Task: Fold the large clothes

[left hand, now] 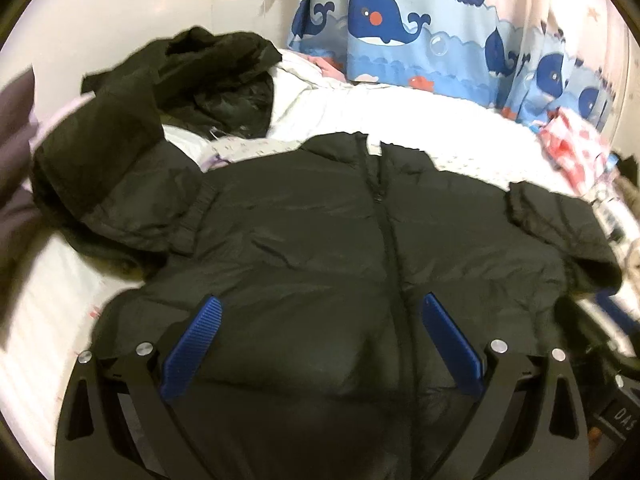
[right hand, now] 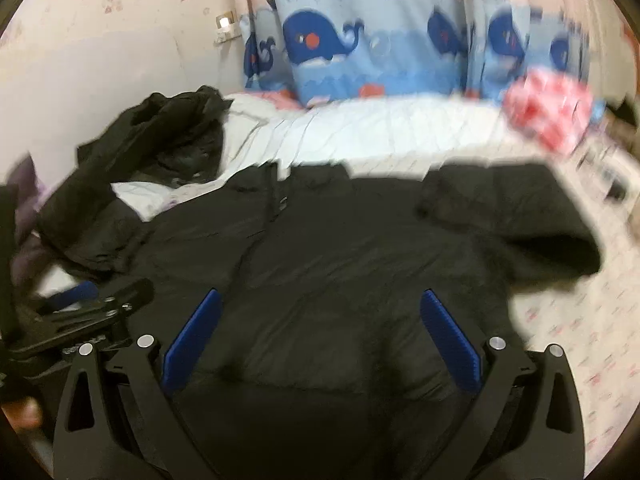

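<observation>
A black puffer jacket [left hand: 320, 240] lies front up on the bed, zipper running up its middle, collar toward the curtain. Its right sleeve [left hand: 560, 232] is bent over at the bed's right side; its left sleeve [left hand: 108, 200] is bunched at the left. My left gripper [left hand: 320, 308] hovers over the jacket's lower front, blue pads [left hand: 192, 348] wide apart, nothing between them. In the right wrist view the same jacket [right hand: 340, 248] fills the middle, blurred. My right gripper [right hand: 320, 300] stands open above its lower part. The left gripper [right hand: 80, 304] shows at the left edge.
A second black garment [left hand: 216, 80] lies crumpled at the back left on the white bedsheet [left hand: 400, 120]. A whale-print curtain [left hand: 400, 24] hangs behind the bed. A red and white cloth [left hand: 572, 140] sits at the far right, with clutter beside the bed's right edge.
</observation>
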A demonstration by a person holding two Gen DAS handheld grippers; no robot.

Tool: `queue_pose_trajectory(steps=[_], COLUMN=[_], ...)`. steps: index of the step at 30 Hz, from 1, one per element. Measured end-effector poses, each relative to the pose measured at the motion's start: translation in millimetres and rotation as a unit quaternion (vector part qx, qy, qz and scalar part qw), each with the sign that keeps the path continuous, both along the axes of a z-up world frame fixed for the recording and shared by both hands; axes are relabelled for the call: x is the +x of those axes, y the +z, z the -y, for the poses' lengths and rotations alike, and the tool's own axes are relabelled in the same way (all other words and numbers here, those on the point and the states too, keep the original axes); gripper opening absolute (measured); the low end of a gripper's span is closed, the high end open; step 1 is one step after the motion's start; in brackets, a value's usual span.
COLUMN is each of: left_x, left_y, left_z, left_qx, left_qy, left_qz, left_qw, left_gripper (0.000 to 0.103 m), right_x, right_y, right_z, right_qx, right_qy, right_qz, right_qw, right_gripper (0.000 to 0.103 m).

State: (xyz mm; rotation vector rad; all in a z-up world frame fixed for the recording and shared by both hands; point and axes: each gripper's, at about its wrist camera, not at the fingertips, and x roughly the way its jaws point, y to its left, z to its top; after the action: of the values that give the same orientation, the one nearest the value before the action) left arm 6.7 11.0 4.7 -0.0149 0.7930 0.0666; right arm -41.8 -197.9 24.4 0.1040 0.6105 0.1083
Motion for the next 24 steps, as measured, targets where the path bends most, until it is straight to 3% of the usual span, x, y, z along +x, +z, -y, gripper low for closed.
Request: queue_pose_trajectory(steps=[3, 4, 6, 9, 11, 13, 15, 17, 19, 21, 22, 24], left_x=[3, 6, 8, 8, 5, 4, 3, 1, -1, -3, -4, -6], left_y=[-1, -3, -3, -3, 0, 0, 0, 2, 6, 10, 12, 17], left_z=[-2, -4, -7, -7, -9, -8, -6, -5, -4, -3, -3, -7], left_qx=[0.002, -0.019, -0.019, -0.012, -0.013, -0.015, -0.008, 0.003, 0.01, 0.02, 0.018, 0.001], left_qy=[0.003, 0.006, 0.013, 0.015, 0.013, 0.011, 0.009, 0.007, 0.006, 0.004, 0.0, -0.001], left_qz=[-0.004, -0.026, -0.032, -0.05, -0.017, -0.011, -0.01, -0.003, 0.01, 0.021, 0.027, 0.038], left_qw=[1.0, 0.9995, 0.9992, 0.9986, 0.9997, 0.9998, 0.9999, 1.0, 0.9999, 0.9996, 0.9995, 0.9993], left_gripper=[0.096, 0.096, 0.096, 0.096, 0.096, 0.096, 0.096, 0.096, 0.096, 0.096, 0.096, 0.096], right_x=[-7, -9, -10, -11, -18, -30, -31, -28, -15, -3, 0, -2], right_y=[6, 7, 9, 11, 11, 9, 4, -12, -42, -65, -69, -62], right_z=[-18, -21, -18, -12, -5, -3, -4, -6, -16, -33, -40, -41], right_qx=[-0.091, -0.099, -0.063, -0.057, -0.039, -0.024, -0.021, -0.014, -0.033, -0.068, -0.076, -0.074], right_qy=[-0.023, -0.028, -0.013, -0.014, -0.013, -0.023, -0.023, -0.022, -0.001, 0.045, 0.073, 0.076], right_qz=[0.046, 0.048, 0.048, 0.058, 0.1, 0.163, 0.179, 0.159, 0.075, -0.003, -0.021, -0.002], right_qw=[0.995, 0.994, 0.997, 0.997, 0.994, 0.986, 0.983, 0.987, 0.997, 0.997, 0.994, 0.994], right_gripper=[0.096, 0.096, 0.096, 0.096, 0.096, 0.096, 0.096, 0.096, 0.096, 0.096, 0.096, 0.096])
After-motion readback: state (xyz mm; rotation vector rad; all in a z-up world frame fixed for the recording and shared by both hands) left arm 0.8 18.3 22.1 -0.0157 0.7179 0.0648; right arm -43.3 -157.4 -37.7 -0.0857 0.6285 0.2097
